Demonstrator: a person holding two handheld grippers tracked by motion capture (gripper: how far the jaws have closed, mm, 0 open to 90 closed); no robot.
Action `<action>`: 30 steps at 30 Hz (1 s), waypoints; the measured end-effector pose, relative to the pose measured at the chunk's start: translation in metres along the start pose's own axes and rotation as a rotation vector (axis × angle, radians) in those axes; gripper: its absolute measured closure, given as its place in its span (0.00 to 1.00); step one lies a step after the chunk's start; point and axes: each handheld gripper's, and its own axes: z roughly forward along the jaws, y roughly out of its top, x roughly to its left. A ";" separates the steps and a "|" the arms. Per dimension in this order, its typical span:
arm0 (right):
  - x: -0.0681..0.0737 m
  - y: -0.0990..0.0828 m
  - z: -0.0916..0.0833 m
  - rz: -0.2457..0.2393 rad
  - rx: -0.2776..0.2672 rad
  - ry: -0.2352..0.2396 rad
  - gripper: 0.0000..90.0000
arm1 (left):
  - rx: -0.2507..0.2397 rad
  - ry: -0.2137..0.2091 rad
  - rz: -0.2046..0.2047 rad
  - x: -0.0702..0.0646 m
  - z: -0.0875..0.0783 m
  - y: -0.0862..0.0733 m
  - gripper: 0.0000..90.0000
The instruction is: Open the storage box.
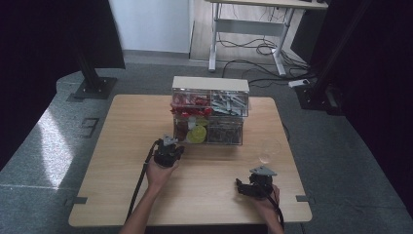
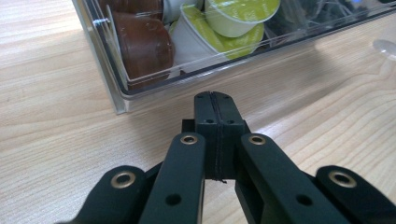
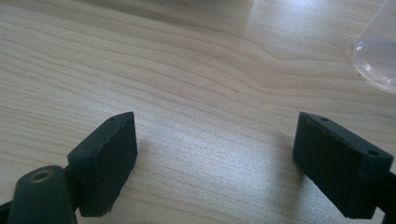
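The left tool, clenched on nothing, noses up to the organizer's lower-left drawer of pods near the surface's far edge. The right tool rests released near the front edge. Next, likely opening the drawer calls for hooking its front.
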 end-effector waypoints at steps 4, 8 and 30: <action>0.000 0.000 0.000 0.000 0.000 0.000 0.15 | 0.010 0.008 0.004 0.002 0.005 0.000 1.00; 0.000 0.000 0.000 0.000 0.000 0.000 0.15 | 0.008 0.007 -0.005 0.005 0.006 0.003 1.00; 0.000 0.000 0.000 0.000 0.000 0.000 0.15 | 0.006 0.007 -0.009 0.008 0.002 0.005 1.00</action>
